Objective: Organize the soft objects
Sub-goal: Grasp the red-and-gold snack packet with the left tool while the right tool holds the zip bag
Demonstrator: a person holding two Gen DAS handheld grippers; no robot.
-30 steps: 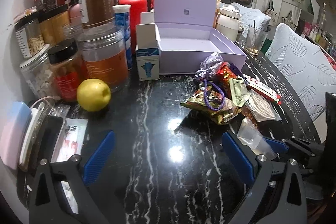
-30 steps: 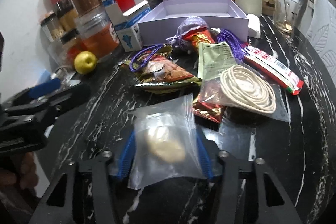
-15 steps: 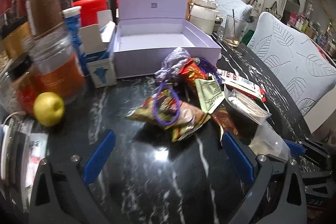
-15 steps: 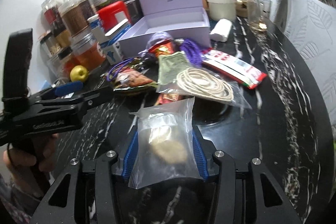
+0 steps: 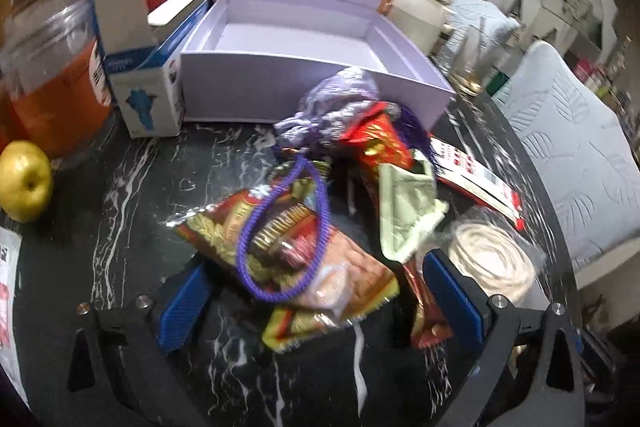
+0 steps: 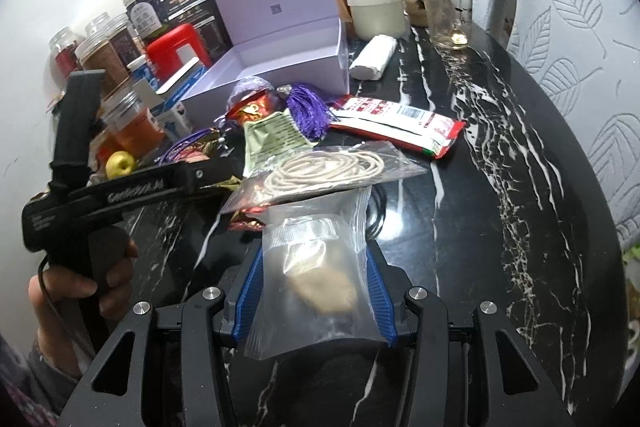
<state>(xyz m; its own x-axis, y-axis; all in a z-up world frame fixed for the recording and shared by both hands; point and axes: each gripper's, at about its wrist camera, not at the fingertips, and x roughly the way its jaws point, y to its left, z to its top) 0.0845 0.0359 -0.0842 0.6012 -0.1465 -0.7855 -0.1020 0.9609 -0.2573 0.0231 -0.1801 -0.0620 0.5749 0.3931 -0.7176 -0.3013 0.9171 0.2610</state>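
The right claw (image 6: 314, 287) is pinching its two blue pads against the sides of a clear zip bag (image 6: 316, 267), holding it off the surface. The left claw (image 5: 320, 291) is tilting downward with its jaws spread wide, gripped by the person's left hand (image 6: 84, 287).

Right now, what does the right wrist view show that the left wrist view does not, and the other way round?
Only the right wrist view shows the clear zip bag pinched between the right gripper's blue fingers, the person's hand holding the left gripper's handle, and a white roll beside the box.

Only the left wrist view shows the left gripper open around the snack packet with the purple cord loop lying on it.

Both show the open lilac box, the yellow apple, the bagged coil of cream cord and the black marble table.
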